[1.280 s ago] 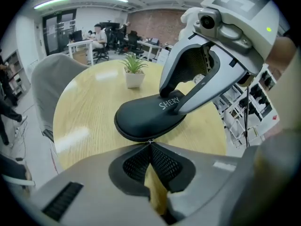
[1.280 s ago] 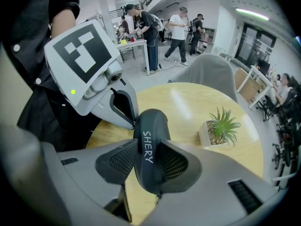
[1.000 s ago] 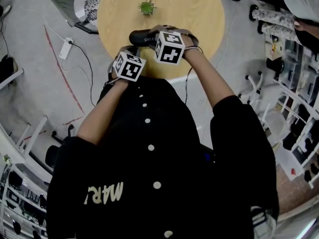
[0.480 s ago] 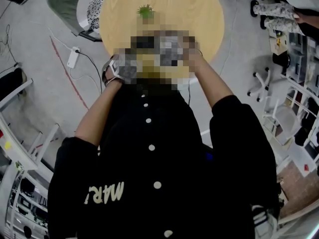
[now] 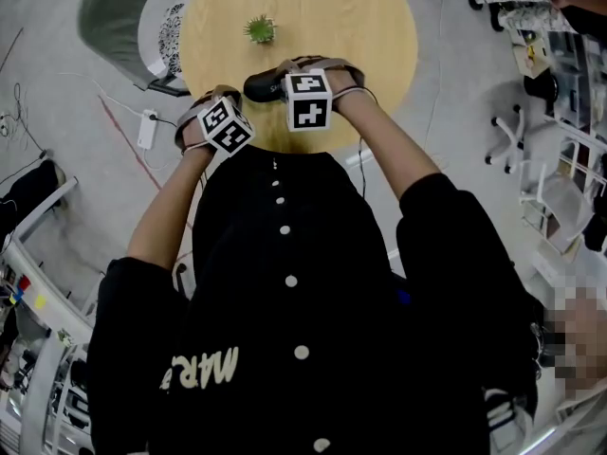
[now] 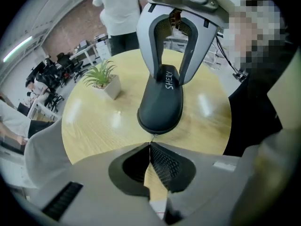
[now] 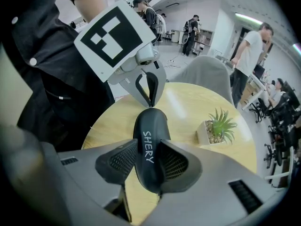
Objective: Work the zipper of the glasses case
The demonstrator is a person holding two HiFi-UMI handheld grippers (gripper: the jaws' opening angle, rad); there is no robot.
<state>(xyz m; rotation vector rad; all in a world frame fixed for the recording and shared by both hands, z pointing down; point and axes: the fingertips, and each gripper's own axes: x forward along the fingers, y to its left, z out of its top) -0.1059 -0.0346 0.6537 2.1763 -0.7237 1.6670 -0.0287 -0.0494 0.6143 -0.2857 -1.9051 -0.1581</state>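
The right tool (image 7: 149,161) grips the black glasses case (image 7: 149,140) across its width. Its ribbed pads press on both sides just beside the white "SHERY" lettering. The left tool (image 6: 150,145) is clenched, with its tips meeting on the thin zipper pull (image 6: 153,135) at the case's rounded end.

The case lies over the round wooden table (image 6: 94,121), near the edge closest to the person. Whether it rests on the wood I cannot tell. Its long axis runs straight from one tool to the other. In the head view that line goes left to right, with the zipper end pointing left toward the left tool and the other end inside the right tool's jaws.

A small potted plant (image 6: 101,79) stands farther back on the table, well apart from the case.
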